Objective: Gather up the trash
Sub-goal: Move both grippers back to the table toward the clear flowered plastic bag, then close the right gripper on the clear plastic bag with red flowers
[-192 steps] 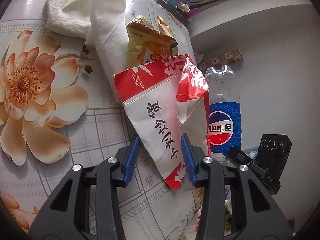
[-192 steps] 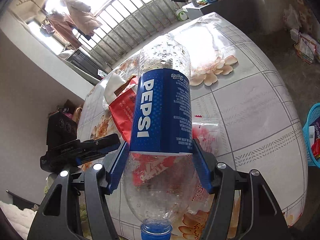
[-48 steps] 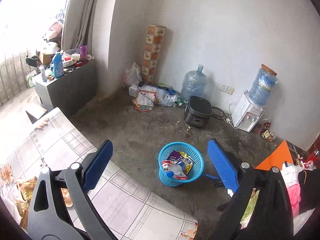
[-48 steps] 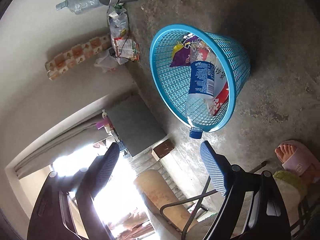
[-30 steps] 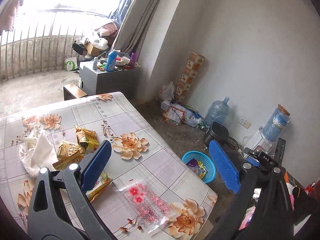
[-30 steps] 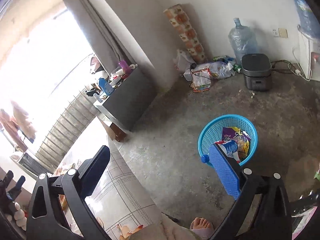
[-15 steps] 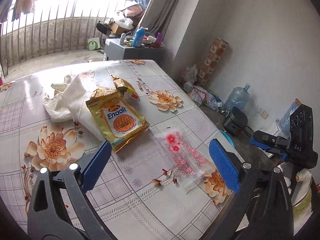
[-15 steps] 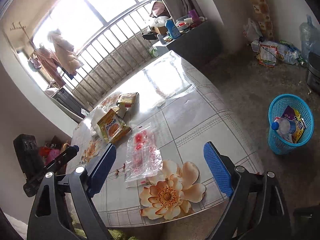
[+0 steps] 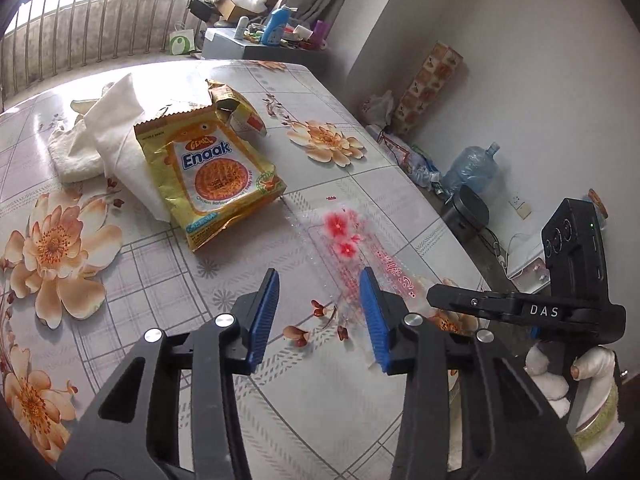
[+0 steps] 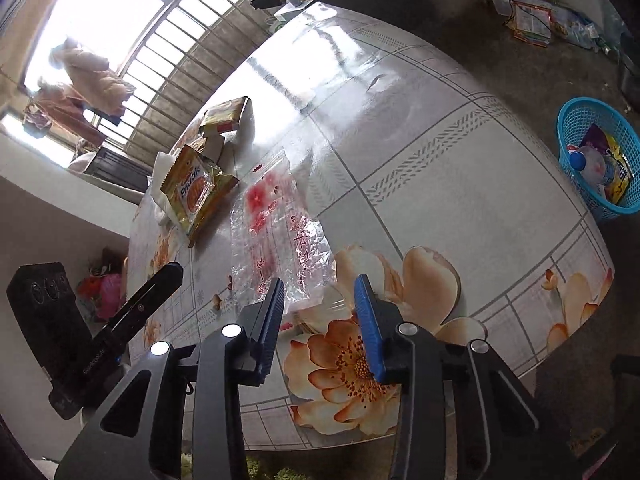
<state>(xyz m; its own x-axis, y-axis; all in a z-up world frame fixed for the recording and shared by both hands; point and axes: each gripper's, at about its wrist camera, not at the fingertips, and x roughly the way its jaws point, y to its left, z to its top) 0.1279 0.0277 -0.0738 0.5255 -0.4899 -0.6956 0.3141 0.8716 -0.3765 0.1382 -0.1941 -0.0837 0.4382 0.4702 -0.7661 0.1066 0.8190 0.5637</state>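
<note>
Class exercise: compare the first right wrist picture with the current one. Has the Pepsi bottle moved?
Yes. It was first clamped in the right claw above the table; now it lies in the blue basket on the floor, beyond the table, as the Pepsi bottle.

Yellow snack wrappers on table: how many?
2: the large yellow Enaak snack packet lying partly on the white cloth, and a smaller torn yellow wrapper just behind it. More may hide underneath.

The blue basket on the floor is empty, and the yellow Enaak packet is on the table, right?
Not quite. The blue basket is not empty: the right wrist view shows a plastic bottle and wrappers inside it. The rest is right: the basket stands on the floor, and the yellow Enaak packet lies on the table.
</note>
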